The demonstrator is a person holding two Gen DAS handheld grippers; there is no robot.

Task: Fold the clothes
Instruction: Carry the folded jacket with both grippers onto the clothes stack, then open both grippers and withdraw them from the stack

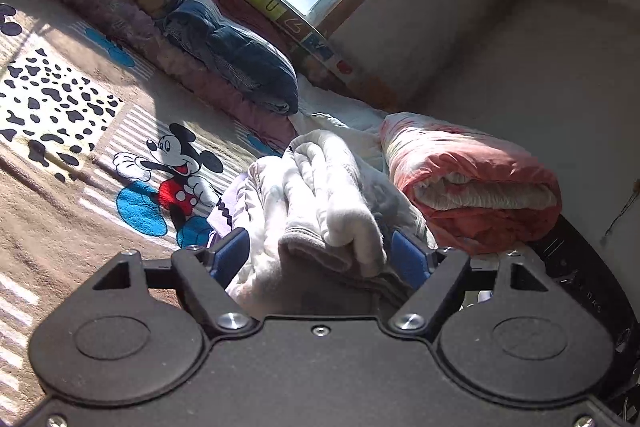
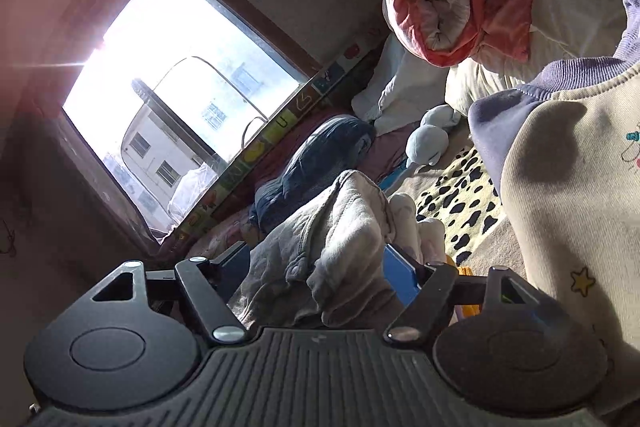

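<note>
White fleece garment [image 1: 332,211] is bunched and clamped in left tool [image 1: 320,257], lifted above the bed [image 1: 60,227]; right tool [image 2: 316,267] is clamped on another bunch. Thick wads may slip out; layers could be misaligned if tension is lost.

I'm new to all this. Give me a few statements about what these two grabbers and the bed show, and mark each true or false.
1. The left gripper has pale bunched cloth between its fingers. True.
2. The right gripper is holding nothing. False: pale cloth fills the gap between its fingers.
3. A rolled pink quilt lies on the bed. True.
4. The blanket shows a cartoon duck. False: it shows a cartoon mouse.
5. It is dark outside the window. False: bright daylight.
</note>
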